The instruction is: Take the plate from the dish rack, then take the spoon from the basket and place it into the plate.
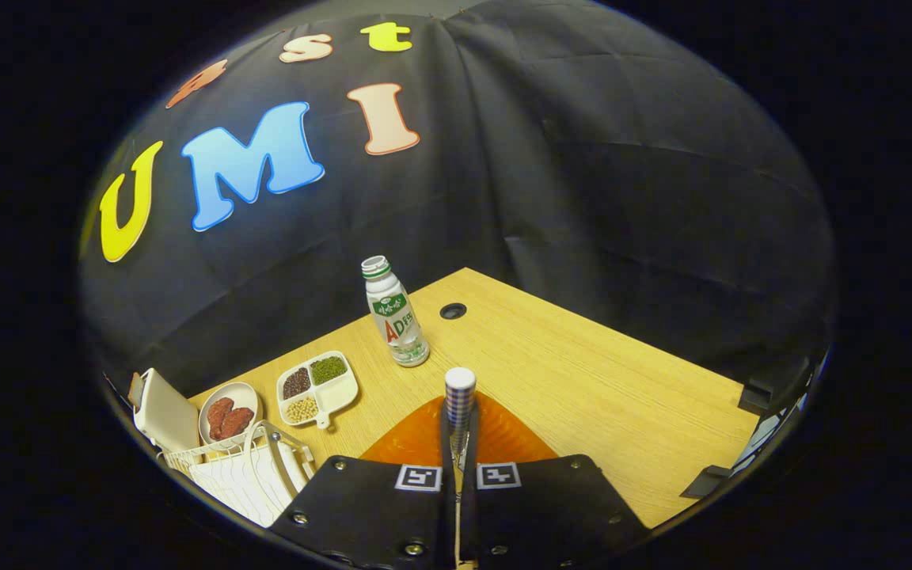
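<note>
We see the claw (pixel 458 451) closed tight on the spoon (pixel 460 400), above the orange plate (pixel 424 435)

Both fingers press the spoon between them, its checked handle standing up just ahead of the tips, and the plate lies on the wooden worktop (pixel 583 372) right under and beyond it. At 12 o'clock from the spoon, near but apart, stands a small white bottle (pixel 394 313) with a green band; its label shows "AD" in large letters, the rest too small for us to read. At 10 o'clock sit a divided white dish (pixel 317 388) of beans and grains and a round white dish (pixel 229 416) with dark red pieces, then a white box (pixel 165 412). The white wire basket (pixel 246 471) is at 9 o'clock, just beside the claw. Nothing stands between spoon and plate
</note>
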Demonstrator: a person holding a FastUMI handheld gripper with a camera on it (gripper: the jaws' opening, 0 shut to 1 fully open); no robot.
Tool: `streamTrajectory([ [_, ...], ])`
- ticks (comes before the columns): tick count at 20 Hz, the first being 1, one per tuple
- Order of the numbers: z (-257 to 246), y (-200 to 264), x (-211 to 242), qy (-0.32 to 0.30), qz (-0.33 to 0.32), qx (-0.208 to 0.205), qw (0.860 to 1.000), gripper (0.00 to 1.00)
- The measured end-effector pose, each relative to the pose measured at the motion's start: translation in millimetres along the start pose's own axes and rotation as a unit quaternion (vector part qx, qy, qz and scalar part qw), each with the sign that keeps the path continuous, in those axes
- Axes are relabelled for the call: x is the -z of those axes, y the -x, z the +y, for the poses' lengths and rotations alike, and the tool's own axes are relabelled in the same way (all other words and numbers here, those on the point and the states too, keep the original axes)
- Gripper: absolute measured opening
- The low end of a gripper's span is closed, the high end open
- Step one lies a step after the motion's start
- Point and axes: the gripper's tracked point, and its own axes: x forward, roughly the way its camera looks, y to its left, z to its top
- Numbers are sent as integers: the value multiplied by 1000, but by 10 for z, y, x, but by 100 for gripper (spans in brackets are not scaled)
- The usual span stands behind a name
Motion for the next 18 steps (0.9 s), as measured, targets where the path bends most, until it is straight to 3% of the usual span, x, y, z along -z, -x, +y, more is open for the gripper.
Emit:
streamTrajectory([
  [5, 95, 238, -229, 25, -31, -3, 999, 2],
  [12, 316, 671, -472, 110, -68, -1, 992, 2],
  [18, 728, 1195, -343, 178, -86, -30, 980, 2],
])
